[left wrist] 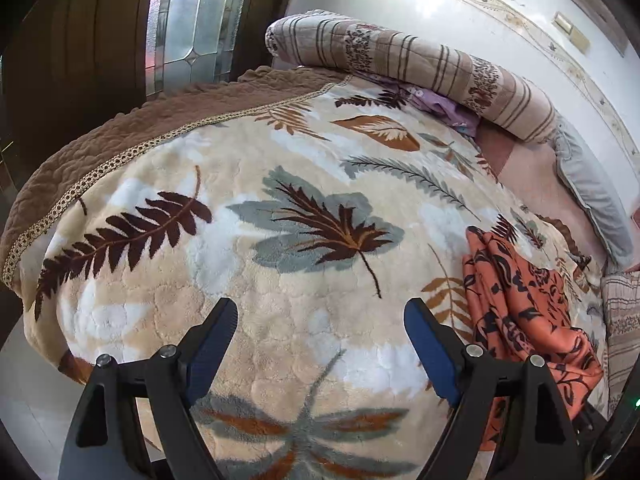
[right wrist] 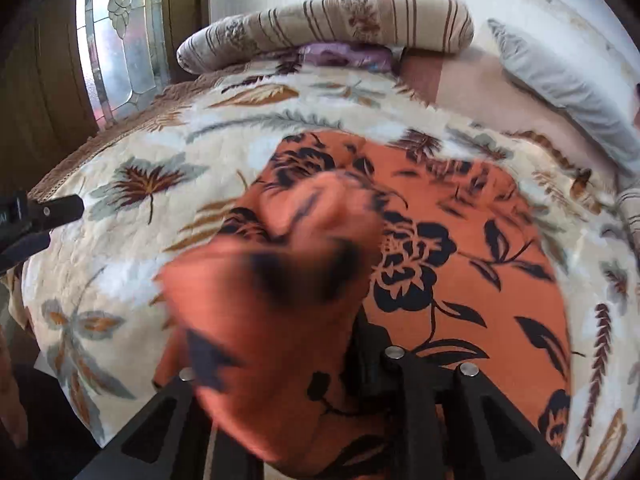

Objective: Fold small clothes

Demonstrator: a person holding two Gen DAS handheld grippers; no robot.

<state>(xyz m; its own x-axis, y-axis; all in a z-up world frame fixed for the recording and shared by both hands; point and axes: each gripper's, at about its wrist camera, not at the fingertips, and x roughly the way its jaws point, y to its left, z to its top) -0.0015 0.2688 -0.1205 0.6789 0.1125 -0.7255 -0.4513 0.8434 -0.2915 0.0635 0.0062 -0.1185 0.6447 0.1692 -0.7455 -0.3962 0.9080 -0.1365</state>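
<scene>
I was looking down at a bed covered by a plush cream blanket (left wrist: 304, 312) printed with brown, rust and grey leaves, soft and deep-piled, with a quilted brown border along its far left edge. At the head lay a striped, floral-panelled bolster (left wrist: 420, 68), long and rolled, with a grey pillow (left wrist: 592, 196) beside it. The task's thing, an orange garment (right wrist: 460, 264) of thin, smooth fabric with black flowers, lay spread on the blanket, and from my left side it sat to the right, its rumpled length running away from me toward the head of the bed. My right gripper (right wrist: 304, 320) was by far the nearer: a bunched fold of the orange cloth rose right over its fingers, blurred, so I judged it to be clamped on that fold, though the pads themselves were hidden. My left gripper (left wrist: 320, 316) hung over bare blanket with its 2 blue-padded fingers spread wide and nothing between them, the garment's edge just beside its right finger. I judged the fold would carry the lifted part leftward, across the garment's long axis.
</scene>
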